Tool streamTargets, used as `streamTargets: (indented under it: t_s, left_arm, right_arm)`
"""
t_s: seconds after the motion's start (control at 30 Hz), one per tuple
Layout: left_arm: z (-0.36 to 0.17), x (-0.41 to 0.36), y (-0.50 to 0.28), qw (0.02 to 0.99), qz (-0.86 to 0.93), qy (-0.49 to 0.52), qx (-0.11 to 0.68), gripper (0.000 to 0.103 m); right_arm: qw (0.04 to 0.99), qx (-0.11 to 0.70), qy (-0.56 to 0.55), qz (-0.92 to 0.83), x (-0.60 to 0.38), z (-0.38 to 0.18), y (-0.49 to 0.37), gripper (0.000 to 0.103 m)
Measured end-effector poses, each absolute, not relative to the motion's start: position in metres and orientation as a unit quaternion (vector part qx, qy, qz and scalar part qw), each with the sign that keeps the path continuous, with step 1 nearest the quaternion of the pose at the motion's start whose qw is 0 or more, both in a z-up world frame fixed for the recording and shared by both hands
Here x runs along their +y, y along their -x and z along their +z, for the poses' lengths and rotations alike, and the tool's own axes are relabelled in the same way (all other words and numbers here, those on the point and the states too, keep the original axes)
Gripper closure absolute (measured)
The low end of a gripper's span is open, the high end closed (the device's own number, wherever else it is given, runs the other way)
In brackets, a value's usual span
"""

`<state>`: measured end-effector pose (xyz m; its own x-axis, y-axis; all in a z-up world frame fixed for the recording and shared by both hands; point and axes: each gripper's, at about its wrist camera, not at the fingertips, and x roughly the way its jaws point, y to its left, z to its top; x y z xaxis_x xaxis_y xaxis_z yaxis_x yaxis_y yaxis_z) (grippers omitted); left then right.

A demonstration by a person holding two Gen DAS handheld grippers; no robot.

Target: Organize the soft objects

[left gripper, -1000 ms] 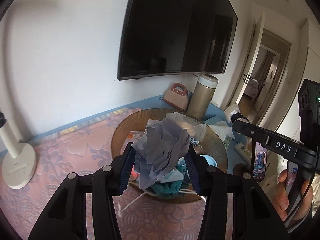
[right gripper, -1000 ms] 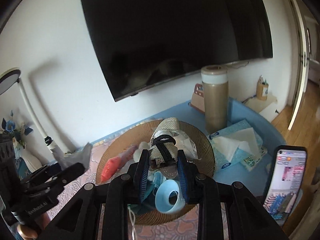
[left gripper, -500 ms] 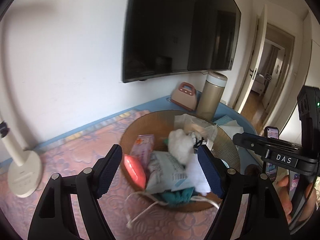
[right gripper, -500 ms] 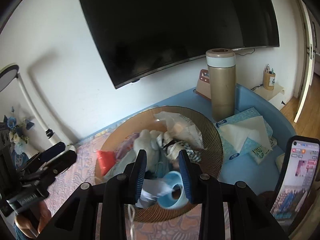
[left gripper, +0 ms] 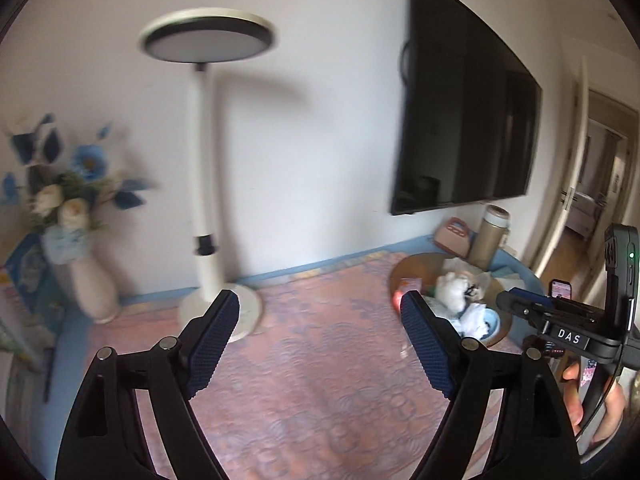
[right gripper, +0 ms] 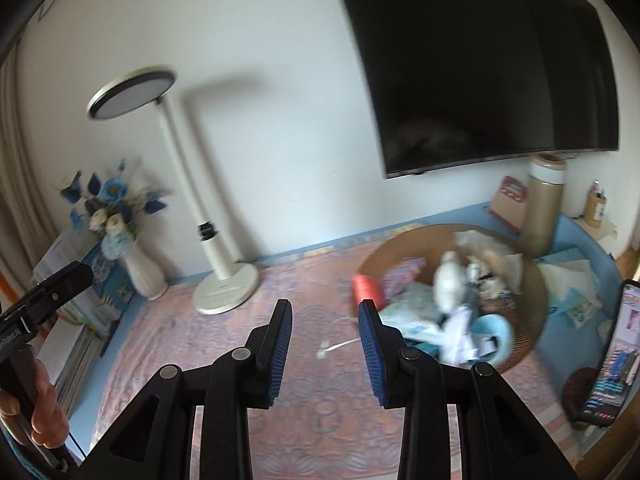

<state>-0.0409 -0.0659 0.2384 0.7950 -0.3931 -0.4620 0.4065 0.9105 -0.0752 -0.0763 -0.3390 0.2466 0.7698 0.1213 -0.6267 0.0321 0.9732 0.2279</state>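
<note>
while both empty grippers gape, pink mat (left gripper: 320, 360) spreads beneath lamp (left gripper: 206, 208) and wall screen (right gripper: 480, 60).

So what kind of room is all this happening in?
Most likely a room in someone's home, perhaps a living room or bedroom. A dark television hangs on the wall, a vase of flowers stands beside a white lamp, and a doorway opens onto another room.

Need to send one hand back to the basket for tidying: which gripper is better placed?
Right, probably. The right gripper hangs empty beside the basket; the left gripper, also empty and open, points at bare mat with the basket off to its right.
</note>
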Motion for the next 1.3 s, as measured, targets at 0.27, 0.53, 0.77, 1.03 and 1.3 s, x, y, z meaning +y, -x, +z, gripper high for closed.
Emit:
streamTargets:
  t_s: [0.27,0.53,0.77,1.03,1.3]
  left_arm:
    - [0.171,-0.002,0.051,0.955,-0.127,0.010,0.270,0.010]
    - [0.057,-0.005,0.022,0.936,-0.075,0.017,0.344,0.010]
    - [0.035,0.000,0.019,0.934,-0.052,0.029,0.352,0.010]
    - [0.037,-0.007,0.021,0.937,-0.046,0.011,0.347,0.010]
    - [0.035,-0.003,0.018,0.934,-0.041,0.019,0.355,0.007]
  right_arm:
    - [0.919,0.384,-0.061,0.068,-0.254,0.178,0.054,0.058]
    - [0.894,0.442,-0.028,0.076,-0.223,0.094,0.042,0.052]
    - [0.887,0.457,-0.016,0.067,-0.226,0.068,0.038,0.049]
    - [0.893,0.446,-0.002,0.060,-0.221,0.069,0.043,0.039]
    - [0.902,0.429,0.013,0.052,-0.216,0.074,0.048,0.024]
